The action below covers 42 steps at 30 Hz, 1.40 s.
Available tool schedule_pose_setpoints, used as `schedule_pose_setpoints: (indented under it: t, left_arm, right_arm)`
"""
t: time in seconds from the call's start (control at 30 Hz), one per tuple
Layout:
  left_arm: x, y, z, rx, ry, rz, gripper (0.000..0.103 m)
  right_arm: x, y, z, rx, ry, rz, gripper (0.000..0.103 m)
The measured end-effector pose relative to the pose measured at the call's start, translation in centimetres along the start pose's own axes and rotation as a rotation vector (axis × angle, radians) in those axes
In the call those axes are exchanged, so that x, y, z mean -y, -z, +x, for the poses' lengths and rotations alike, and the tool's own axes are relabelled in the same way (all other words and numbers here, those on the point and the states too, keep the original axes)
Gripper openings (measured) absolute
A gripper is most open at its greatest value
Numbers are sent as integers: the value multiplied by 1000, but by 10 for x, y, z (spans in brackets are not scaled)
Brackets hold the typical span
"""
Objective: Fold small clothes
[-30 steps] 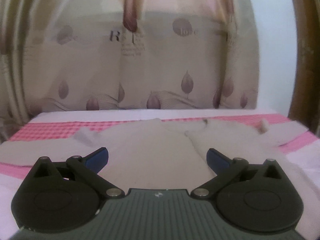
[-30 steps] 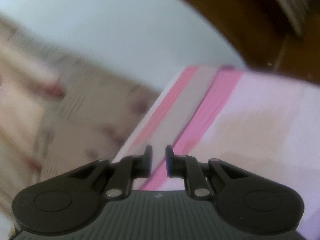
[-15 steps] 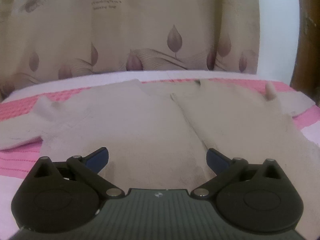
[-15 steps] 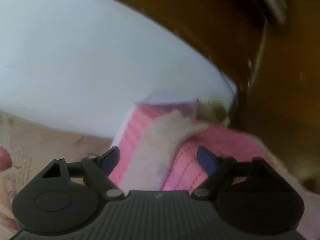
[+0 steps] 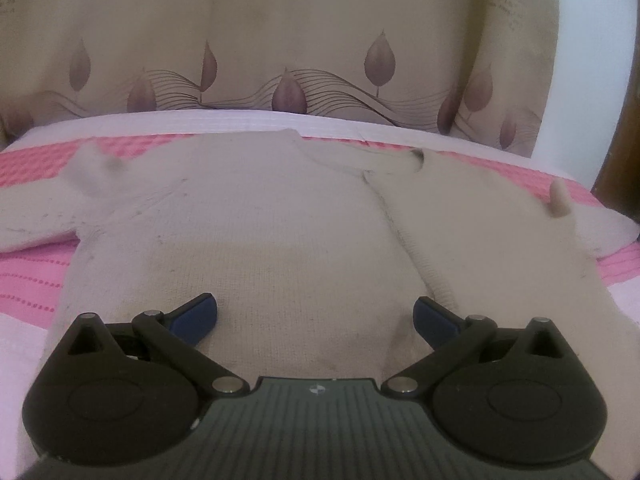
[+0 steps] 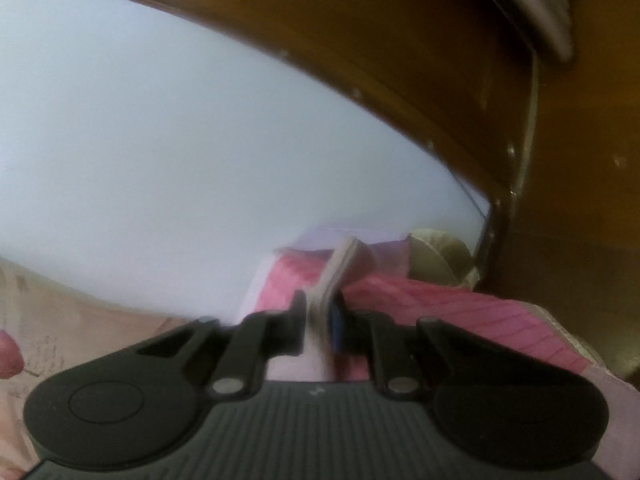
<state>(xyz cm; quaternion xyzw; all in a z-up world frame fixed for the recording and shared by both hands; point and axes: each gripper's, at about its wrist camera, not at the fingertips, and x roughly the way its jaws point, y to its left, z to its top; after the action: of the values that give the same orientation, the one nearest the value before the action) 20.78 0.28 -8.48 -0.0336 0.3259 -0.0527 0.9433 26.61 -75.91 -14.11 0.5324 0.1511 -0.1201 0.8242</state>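
A small beige knit cardigan lies flat on a pink and white bed cover, front up, sleeves spread to both sides. My left gripper is open, low over the cardigan's bottom hem, with a blue-padded finger on each side of the front opening. My right gripper is shut on the end of the cardigan's right sleeve, a thin beige strip seen edge-on above the pink cover.
A beige curtain with leaf print hangs behind the bed. A white wall and a brown wooden door frame stand to the right of the bed.
The left gripper moved in closer and lower over the cardigan, still open. The right gripper opened, then closed on the sleeve end.
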Motion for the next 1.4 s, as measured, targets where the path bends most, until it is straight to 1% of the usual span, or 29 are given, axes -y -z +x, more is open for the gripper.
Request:
schedule_pose_setpoints:
  t: [0.07, 0.17, 0.27, 0.3, 0.37, 0.4, 0.47, 0.5, 0.53, 0.57, 0.6, 0.63, 0.73, 0.83, 0.87, 0.9, 0.93, 0.97, 1.0, 1.07, 1.13, 1.27, 1.4]
  left_arm:
    - [-2, -1, 1, 4, 4, -14, 103]
    - [-5, -1, 0, 13, 16, -40, 103]
    - [-8, -1, -1, 19, 26, -56, 103]
    - [-9, -1, -1, 22, 29, -62, 103]
    - [-10, -1, -2, 26, 29, -72, 103]
    - [-10, -1, -2, 27, 31, -75, 103]
    - [-11, -1, -2, 30, 35, -82, 103]
    - [-12, -1, -2, 30, 36, -84, 103]
    - [-12, -1, -2, 29, 37, -84, 103]
    - [-12, -1, -2, 28, 36, -82, 103]
    - [-12, -1, -1, 27, 35, -80, 103]
    - [-11, -1, -1, 25, 32, -77, 103]
    - [-10, 0, 0, 22, 27, -68, 103]
    - [-11, 0, 0, 18, 24, -57, 103]
    - [-11, 0, 1, 17, 21, -53, 103]
    - [-10, 0, 1, 16, 17, -50, 103]
    - [-8, 0, 2, 14, 13, -48, 103]
    - [-7, 0, 3, 13, 8, -45, 103]
    - [-7, 0, 3, 12, 7, -42, 103]
    - [-6, 0, 4, 9, 0, -36, 103]
    - [-6, 0, 4, 8, -2, -31, 103]
    - [-7, 0, 4, 10, -1, -36, 103]
    - [-8, 0, 4, 13, 6, -46, 103]
  right_arm:
    - [-5, 1, -8, 10, 11, -6, 13]
    - [-17, 2, -24, 46, 2, -24, 13]
    - [-31, -1, -37, 56, 25, -51, 12]
    - [-32, -3, -38, 53, 44, -54, 12]
    - [-28, -5, -35, 12, 62, -17, 13]
    - [-20, -6, -33, -14, 75, 35, 14]
    - [-10, -5, -37, 3, 119, 77, 17]
    - [-6, -5, -40, 19, 126, 69, 18]
    - [-3, -5, -42, 30, 143, 57, 21]
    - [1, -5, -42, 34, 150, 62, 32]
    - [8, -6, -40, 19, 133, 82, 44]
    - [12, -7, -36, -8, 119, 100, 46]
    - [11, -9, -23, -67, 102, 59, 45]
    - [12, -9, -10, -75, 93, 82, 45]
    - [11, -10, -4, -81, 96, 71, 43]
    - [10, -9, -3, -83, 104, 66, 33]
    - [10, -9, 0, -78, 104, 68, 26]
    - [8, -10, 1, -72, 102, 55, 13]
    - [5, -10, 3, -68, 105, 27, 7]
    - [-4, -9, 7, -47, 112, -47, 7]
    - [-13, -6, 4, -16, 88, -87, 7]
    - [-25, 0, -3, 6, 48, -98, 6]
    - [-50, 6, -17, -2, -10, -111, 6]
